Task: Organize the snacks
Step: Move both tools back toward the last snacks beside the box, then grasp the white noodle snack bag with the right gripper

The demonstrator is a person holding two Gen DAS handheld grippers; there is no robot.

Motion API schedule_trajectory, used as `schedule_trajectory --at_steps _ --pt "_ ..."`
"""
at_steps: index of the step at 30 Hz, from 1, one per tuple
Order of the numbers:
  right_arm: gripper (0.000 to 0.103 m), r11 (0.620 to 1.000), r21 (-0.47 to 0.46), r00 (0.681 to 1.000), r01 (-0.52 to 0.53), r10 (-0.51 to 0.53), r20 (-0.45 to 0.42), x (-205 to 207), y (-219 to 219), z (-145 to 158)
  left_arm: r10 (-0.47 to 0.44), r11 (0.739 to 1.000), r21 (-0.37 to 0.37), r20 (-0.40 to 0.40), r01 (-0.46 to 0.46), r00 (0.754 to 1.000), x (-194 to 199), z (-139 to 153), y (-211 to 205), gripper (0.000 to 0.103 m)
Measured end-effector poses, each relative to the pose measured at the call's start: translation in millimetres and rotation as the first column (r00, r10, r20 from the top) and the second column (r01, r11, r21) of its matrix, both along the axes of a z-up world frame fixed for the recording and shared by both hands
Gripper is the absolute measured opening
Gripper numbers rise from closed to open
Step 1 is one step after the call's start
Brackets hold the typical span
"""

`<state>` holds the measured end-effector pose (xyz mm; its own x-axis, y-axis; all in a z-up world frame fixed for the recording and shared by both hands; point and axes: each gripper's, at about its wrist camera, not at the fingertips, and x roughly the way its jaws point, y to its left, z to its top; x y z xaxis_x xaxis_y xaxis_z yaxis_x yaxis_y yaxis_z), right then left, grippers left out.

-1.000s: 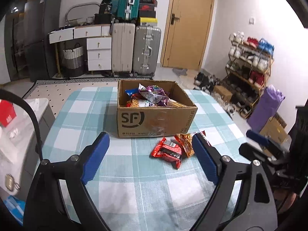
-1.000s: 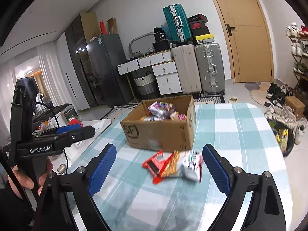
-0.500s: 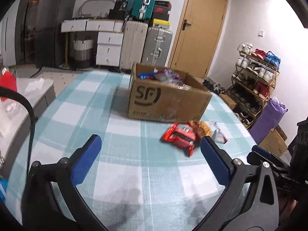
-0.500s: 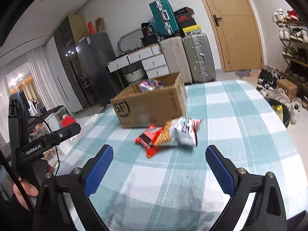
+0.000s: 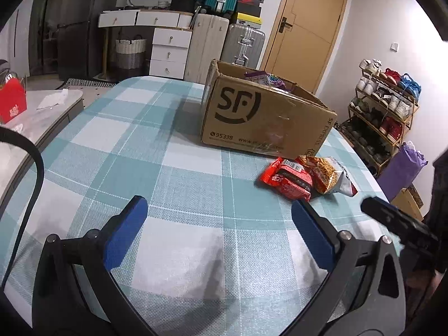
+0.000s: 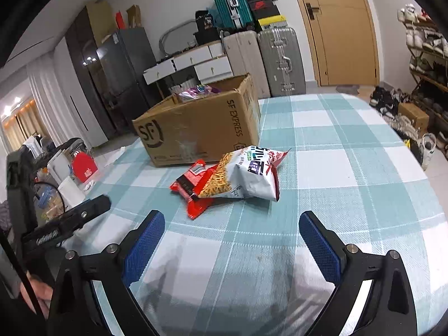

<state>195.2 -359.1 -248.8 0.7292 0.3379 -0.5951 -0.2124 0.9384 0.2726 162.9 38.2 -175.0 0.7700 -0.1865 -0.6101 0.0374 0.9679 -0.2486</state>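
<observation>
Blue-padded and spread wide, your left gripper holds nothing, only checked tablecloth lying between its fingers. Ahead of its right finger sits the SF cardboard box with snack packets showing over its rim. Just past that same fingertip lie the red snack packet and the white-and-orange chip bag, touching each other. Your right gripper is also wide apart and empty, with both packets straight ahead between its fingers, the chip bag overlapping the red one.

The cardboard box walls hide most snacks inside; red packet partly covered.
</observation>
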Motion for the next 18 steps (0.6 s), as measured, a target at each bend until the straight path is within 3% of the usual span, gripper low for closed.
schedule_trajectory --at_steps 9,16,18 --pt "0.098 0.998 -0.060 1.000 0.005 -0.007 -0.028 65 5 -3 0.024 1.000 -0.013 -0.024 -0.024 0.999 4 -4 4 0.103" --pt "0.098 1.000 -0.005 0.991 0.009 -0.009 -0.136 107 11 -17 0.002 1.000 0.016 0.000 -0.002 1.000 1 0 -2 0.103" --pt "0.093 1.000 0.003 0.987 0.001 -0.001 -0.163 111 12 -22 -0.006 1.000 0.024 0.001 0.006 1.000 2 0 -5 0.103"
